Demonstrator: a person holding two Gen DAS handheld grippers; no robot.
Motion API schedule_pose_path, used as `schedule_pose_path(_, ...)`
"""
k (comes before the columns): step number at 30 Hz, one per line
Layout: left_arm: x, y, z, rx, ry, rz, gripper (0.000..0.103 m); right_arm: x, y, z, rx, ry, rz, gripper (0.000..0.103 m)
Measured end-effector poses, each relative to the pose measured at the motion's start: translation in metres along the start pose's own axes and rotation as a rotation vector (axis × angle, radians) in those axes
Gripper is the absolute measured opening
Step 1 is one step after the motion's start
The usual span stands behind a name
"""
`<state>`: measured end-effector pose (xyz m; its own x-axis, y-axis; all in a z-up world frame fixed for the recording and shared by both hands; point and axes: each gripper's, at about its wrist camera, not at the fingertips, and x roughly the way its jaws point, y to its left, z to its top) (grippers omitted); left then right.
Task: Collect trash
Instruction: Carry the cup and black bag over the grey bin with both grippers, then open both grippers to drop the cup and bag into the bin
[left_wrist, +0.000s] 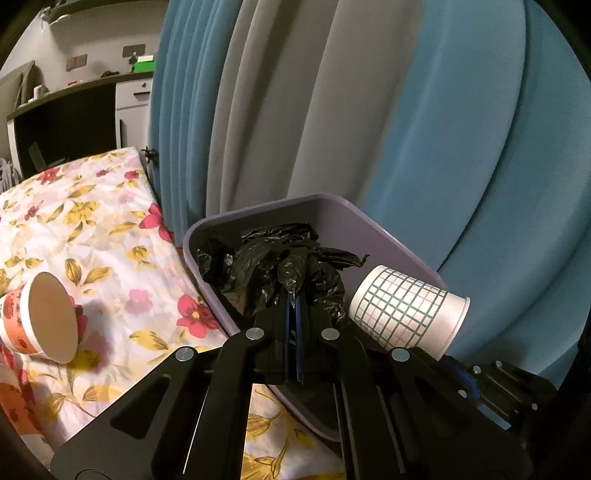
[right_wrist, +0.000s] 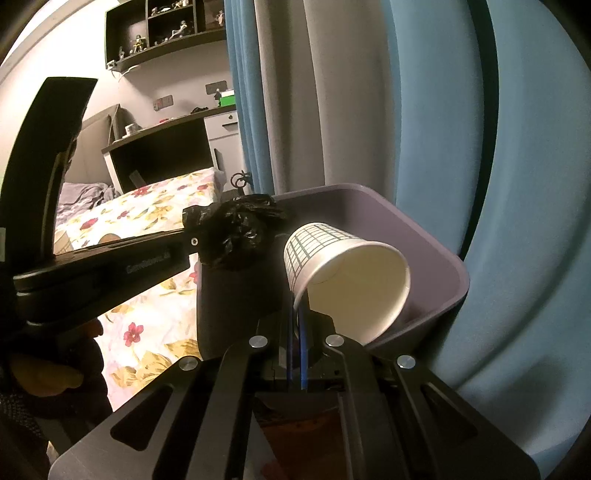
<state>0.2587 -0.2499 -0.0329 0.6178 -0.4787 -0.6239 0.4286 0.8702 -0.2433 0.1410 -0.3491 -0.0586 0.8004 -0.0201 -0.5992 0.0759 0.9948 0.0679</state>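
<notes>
Left wrist view: left gripper (left_wrist: 294, 295) clenched on crumpled black plastic bag (left_wrist: 273, 266) over the purple bin (left_wrist: 369, 229); floral cup (left_wrist: 40, 317) lies on the bedsheet (left_wrist: 110, 229) at left.

Right wrist view: right gripper (right_wrist: 298, 314) pinches the grid-patterned paper cup (right_wrist: 343, 273) by its rim, mouth toward camera, base pointing into the bin (right_wrist: 436, 258); curtain (right_wrist: 480, 147) behind.

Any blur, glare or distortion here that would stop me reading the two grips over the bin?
Left wrist view: dim warm light, strong fisheye bending of the curtain, no motion blur; left gripper clearly pinches the black bag. Right wrist view: equally sharp, no glare; right gripper pinches the checked paper cup at its rim over the bin.
</notes>
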Motion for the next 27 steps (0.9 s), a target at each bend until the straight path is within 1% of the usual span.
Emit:
schedule_pose_path(6,0.014,0.005,0.001,-0.025,0.037,-0.026,0.002,0.004,-0.001,0.003,-0.005,0.006,0.003,0.004)
schedule_pose_path(9,0.017,0.005,0.0,-0.026,0.043,-0.041,0.002,0.005,-0.001,0.004,-0.003,0.011,0.008,0.004)
schedule_pose_path(11,0.018,0.006,-0.001,-0.027,0.047,-0.042,0.009,0.007,-0.001,0.004,-0.007,0.014,0.008,0.004)
schedule_pose_path(13,0.016,0.01,-0.001,-0.037,0.042,-0.039,0.037,0.009,-0.002,0.004,-0.008,0.018,0.007,0.004)
schedule_pose_path(14,0.013,0.012,-0.002,-0.044,0.029,-0.032,0.046,0.01,-0.001,0.005,-0.008,0.02,0.007,0.004)
schedule_pose_path(15,0.01,0.016,-0.002,-0.055,0.011,-0.024,0.059,0.011,-0.001,0.005,-0.009,0.022,0.009,0.004)
schedule_pose_path(16,0.007,0.018,-0.003,-0.064,-0.002,-0.018,0.062,0.012,-0.001,0.005,-0.01,0.024,0.01,0.004)
schedule_pose_path(19,-0.004,0.023,-0.004,-0.08,-0.023,0.021,0.064,0.016,0.001,0.006,-0.021,0.04,0.013,0.004)
schedule_pose_path(21,-0.018,0.023,-0.009,-0.075,-0.053,0.052,0.067,0.02,0.003,0.007,-0.03,0.051,0.014,0.004)
schedule_pose_path(23,-0.031,0.022,-0.015,-0.059,-0.084,0.103,0.07,0.024,0.004,0.008,-0.035,0.059,0.011,0.004)
schedule_pose_path(25,-0.047,0.024,-0.024,-0.046,-0.117,0.18,0.075,0.028,0.006,0.009,-0.04,0.069,0.007,0.006)
schedule_pose_path(26,-0.054,0.026,-0.028,-0.05,-0.128,0.206,0.075,0.028,0.007,0.009,-0.043,0.069,0.005,0.01)
schedule_pose_path(27,-0.061,0.029,-0.031,-0.057,-0.137,0.219,0.077,0.029,0.008,0.009,-0.049,0.069,0.001,0.022)
